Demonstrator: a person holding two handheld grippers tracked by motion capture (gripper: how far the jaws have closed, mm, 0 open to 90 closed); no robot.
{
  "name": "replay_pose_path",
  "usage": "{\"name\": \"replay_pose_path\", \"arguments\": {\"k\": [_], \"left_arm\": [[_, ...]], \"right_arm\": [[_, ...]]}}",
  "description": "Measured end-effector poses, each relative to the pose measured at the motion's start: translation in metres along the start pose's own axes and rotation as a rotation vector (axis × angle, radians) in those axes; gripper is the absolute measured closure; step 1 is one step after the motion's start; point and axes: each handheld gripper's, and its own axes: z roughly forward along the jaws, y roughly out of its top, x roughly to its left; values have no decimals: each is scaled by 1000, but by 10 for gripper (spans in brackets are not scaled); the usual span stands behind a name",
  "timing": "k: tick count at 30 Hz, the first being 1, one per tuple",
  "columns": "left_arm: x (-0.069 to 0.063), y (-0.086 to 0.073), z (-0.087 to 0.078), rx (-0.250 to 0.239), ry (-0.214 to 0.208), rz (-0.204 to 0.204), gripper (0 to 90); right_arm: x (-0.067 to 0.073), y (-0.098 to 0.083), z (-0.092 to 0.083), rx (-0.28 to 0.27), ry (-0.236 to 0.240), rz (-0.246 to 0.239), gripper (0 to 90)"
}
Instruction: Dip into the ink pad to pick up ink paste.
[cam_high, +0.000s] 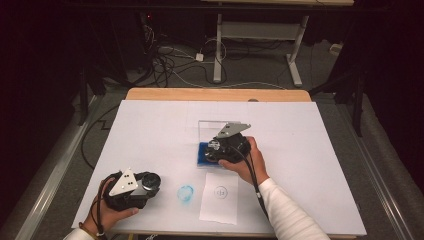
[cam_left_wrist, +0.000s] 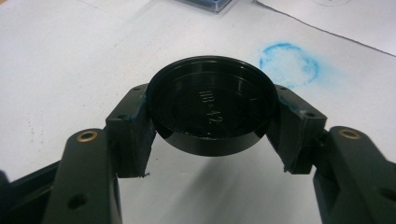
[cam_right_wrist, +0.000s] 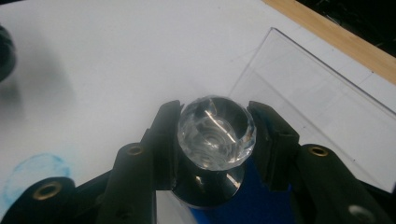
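Presently we list a stamping job partway through: our right gripper (cam_right_wrist: 215, 135) is clamped on the clear faceted-knob stamp (cam_right_wrist: 215, 133), over the blue ink pad (cam_high: 205, 151) in its open clear plastic case (cam_high: 212, 129); the small white paper slip (cam_high: 220, 197) already carries one round mark. Our left gripper (cam_left_wrist: 212, 116) is clamped on the round black plastic cap (cam_left_wrist: 210, 105), beside a blue ink smudge (cam_left_wrist: 289, 63) on the white table sheet (cam_high: 150, 135). Inking appears underway; further stamping and recapping likely remain.

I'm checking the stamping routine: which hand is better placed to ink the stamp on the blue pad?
Right. The right gripper holds the clear-knobbed stamp directly over the blue ink pad, while the left gripper holds the black cap aside.
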Motion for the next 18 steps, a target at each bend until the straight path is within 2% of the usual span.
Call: {"name": "replay_pose_path", "arguments": {"k": [7, 8, 10, 11, 13, 14, 15, 16, 18], "left_arm": [[0, 0, 1, 3, 0, 6, 365], [-2, 0, 2, -14, -6, -24, 365], [-2, 0, 3, -16, -7, -25, 365], [0, 0, 1, 4, -7, 7, 365], [0, 1, 1, 5, -5, 10, 365], [-5, 0, 3, -26, -19, -56, 365], [-6, 0, 4, -36, -19, -64, 365], [-4, 0, 3, -18, -16, -36, 365], [-2, 0, 3, -15, -13, -17, 365]], "right_arm": [[1, 3, 20, 33, -8, 7, 569], [1, 3, 22, 36, -13, 3, 569], [2, 3, 26, 44, -11, 7, 569], [2, 3, 28, 54, -18, 4, 569], [2, 2, 30, 59, -13, 12, 569], [2, 2, 32, 64, -21, 9, 569], [2, 2, 32, 61, -19, 13, 569], [1, 1, 32, 61, -22, 17, 569], [0, 1, 31, 62, -21, 21, 569]]}}
